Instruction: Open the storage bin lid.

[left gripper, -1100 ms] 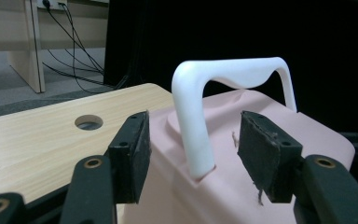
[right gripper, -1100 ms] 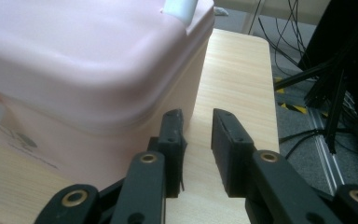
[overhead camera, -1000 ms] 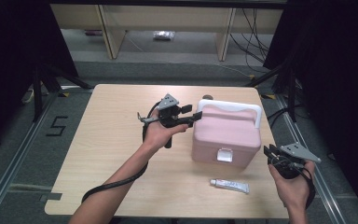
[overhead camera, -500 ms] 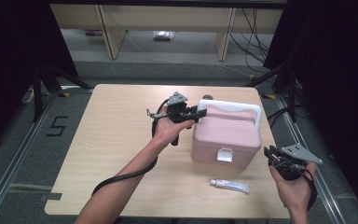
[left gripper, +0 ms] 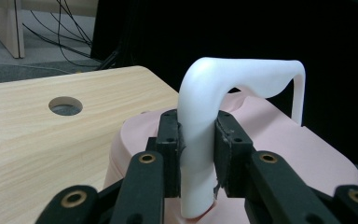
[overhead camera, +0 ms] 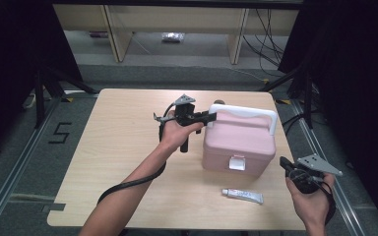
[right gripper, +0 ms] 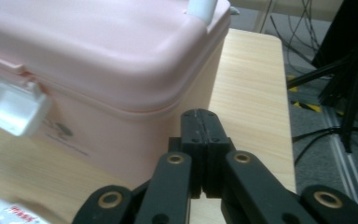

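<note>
A pink box (overhead camera: 238, 142) with a white handle (overhead camera: 246, 112) stands on the right half of the table. My left gripper (overhead camera: 209, 118) reaches level from the left to the handle's left end. In the left gripper view its jaws have just been closing, and the pads press both sides of the handle's upright (left gripper: 200, 116) above the pink lid (left gripper: 279, 154). My right gripper (overhead camera: 285, 164) hangs off the box's front right corner. In the right gripper view it (right gripper: 200, 121) is shut, pads together and empty, beside the box wall (right gripper: 98, 51).
A small white tube (overhead camera: 242, 196) lies on the table (overhead camera: 118, 147) in front of the box, near the right hand. The box's white latch (overhead camera: 236, 162) faces the person. A round cable hole (left gripper: 65, 105) sits in the tabletop behind the box. Shelving and cables lie beyond the far edge.
My left gripper edged right onto the handle's left end and its jaws came in around it. The right hand stayed in place near the box's front right corner.
</note>
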A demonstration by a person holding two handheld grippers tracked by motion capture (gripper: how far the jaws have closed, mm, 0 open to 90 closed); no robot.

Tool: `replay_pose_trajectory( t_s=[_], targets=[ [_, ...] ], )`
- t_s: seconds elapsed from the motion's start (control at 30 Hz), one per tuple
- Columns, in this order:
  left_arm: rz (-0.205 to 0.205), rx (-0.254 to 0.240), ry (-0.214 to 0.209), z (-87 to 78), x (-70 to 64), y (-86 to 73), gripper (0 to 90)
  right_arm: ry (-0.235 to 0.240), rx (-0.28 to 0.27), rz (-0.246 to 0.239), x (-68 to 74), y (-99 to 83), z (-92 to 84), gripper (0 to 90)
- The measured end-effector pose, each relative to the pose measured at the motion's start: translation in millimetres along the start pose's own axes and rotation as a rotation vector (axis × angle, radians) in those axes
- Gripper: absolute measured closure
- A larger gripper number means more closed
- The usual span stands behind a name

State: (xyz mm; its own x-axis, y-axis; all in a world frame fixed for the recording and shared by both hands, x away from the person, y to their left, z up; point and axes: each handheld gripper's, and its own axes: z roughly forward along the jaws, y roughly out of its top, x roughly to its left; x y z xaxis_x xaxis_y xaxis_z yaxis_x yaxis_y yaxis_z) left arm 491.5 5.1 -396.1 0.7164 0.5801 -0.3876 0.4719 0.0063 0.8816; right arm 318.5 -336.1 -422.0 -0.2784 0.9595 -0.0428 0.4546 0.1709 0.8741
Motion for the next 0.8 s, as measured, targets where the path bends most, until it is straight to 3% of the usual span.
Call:
replay_pose_trajectory(
  t_s=[0.1,0.17,0.2,0.4,0.43,0.53,0.57,0.6,0.63,0.77,0.8],
  targets=[
    [-0.013,0.005,0.005,0.4,-0.5,3.0,73.3,0.016,0.004,0.01,2.0,0.9,-3.1,90.0],
    [-0.018,0.006,0.005,0.4,-0.8,4.6,73.3,0.034,0.006,0.047,6.3,2.0,-5.6,90.0],
    [-0.024,0.006,0.006,0.6,-1.0,5.4,73.3,0.041,-0.009,0.015,6.0,2.5,-5.2,90.0],
    [-0.044,0.019,0.006,1.4,-0.2,11.3,73.3,0.071,-0.012,0.046,11.4,5.0,-6.1,90.0],
    [-0.048,0.019,0.001,1.9,0.4,12.1,73.2,0.093,-0.015,0.053,11.8,5.5,-4.6,90.0],
    [-0.051,0.026,0.007,1.8,0.1,13.0,73.2,0.081,-0.01,0.043,12.5,6.2,-5.1,90.0],
    [-0.052,0.026,0.003,2.0,0.4,13.2,73.3,0.086,0.005,0.08,15.5,7.1,-6.1,90.0],
    [-0.056,0.025,0.002,2.1,0.7,13.3,73.2,0.086,0.005,0.08,15.5,7.1,-6.1,90.0],
    [-0.062,0.026,0.004,2.3,0.8,13.4,73.2,0.09,-0.01,0.048,13.2,7.1,-3.5,90.0],
    [-0.068,0.026,-0.004,2.6,1.1,14.3,73.2,0.092,-0.009,0.037,12.7,7.6,-2.2,90.0],
    [-0.068,0.031,0.001,2.3,0.9,14.9,73.2,0.102,-0.005,0.082,16.4,7.3,-2.1,90.0]
  ],
)
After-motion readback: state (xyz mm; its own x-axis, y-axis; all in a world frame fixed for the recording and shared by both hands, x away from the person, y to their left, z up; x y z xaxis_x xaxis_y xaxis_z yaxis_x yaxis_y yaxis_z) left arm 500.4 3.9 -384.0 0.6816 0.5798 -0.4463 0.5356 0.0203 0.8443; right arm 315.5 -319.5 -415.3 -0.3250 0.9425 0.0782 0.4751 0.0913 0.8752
